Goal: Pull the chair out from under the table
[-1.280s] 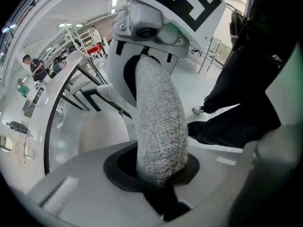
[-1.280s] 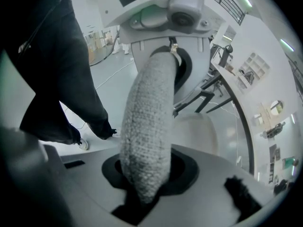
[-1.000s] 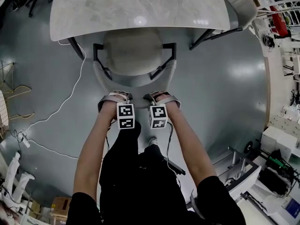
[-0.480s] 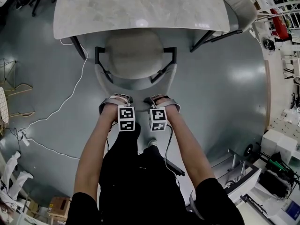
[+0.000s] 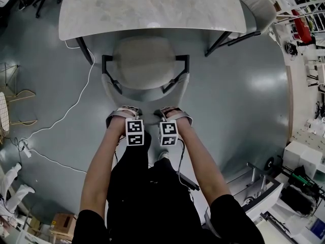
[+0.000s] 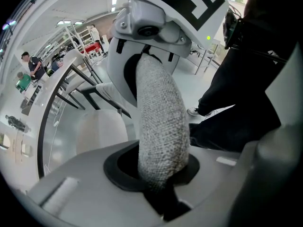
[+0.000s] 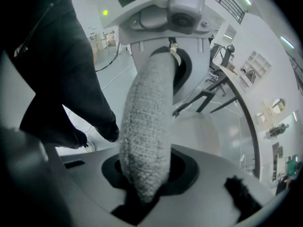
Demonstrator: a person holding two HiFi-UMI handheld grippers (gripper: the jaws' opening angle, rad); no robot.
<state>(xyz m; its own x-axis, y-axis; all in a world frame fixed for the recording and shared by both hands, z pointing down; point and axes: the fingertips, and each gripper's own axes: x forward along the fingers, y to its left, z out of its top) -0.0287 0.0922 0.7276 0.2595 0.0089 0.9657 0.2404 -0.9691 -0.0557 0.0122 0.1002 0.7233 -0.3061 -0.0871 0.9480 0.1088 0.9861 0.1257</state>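
1. Chair (image 5: 144,60) just out from the near edge of the worktop (image 5: 147,6), seat almost wholly clear of it, padded backrest (image 5: 145,94) on the side away from the worktop.
2. Clenched on that backrest rim, side by side near its middle: left tongs (image 5: 127,110) and right tongs (image 5: 170,110), woven fabric pinched between each pair of jaws.
3. Backrest's long axis parallel to the worktop edge, so a likely pull straight away from the worktop, toward the person (image 5: 152,197); neither hand nearer.
4. Compared with a second ago: drawn slightly farther from the worktop, seat front no longer tucked under the edge, same clench on both sides.
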